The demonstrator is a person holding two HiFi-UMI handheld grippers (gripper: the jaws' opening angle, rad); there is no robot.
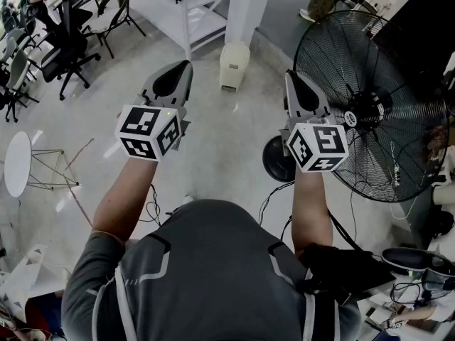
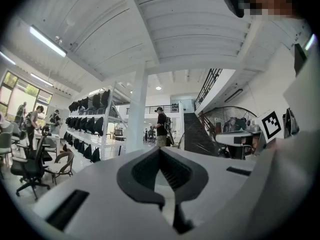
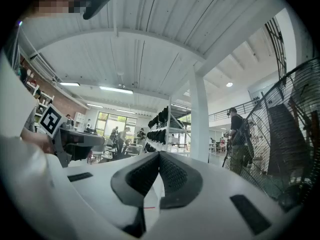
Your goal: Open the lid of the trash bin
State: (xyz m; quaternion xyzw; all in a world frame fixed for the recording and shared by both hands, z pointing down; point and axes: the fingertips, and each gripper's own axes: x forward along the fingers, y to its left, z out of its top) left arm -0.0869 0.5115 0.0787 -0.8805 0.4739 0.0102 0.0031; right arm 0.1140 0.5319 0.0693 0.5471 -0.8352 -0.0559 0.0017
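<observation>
Seemingly lidded bin (image 1: pixel 234 64) beyond left gripper (image 1: pixel 183 69), right gripper (image 1: pixel 293 80)

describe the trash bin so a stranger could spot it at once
Find the white square pillar at the top middle of the head view; the trash bin stands on the floor at its foot. Between the white shelving rack and the big black floor fan, it is the only small cream container, lid down.
</observation>
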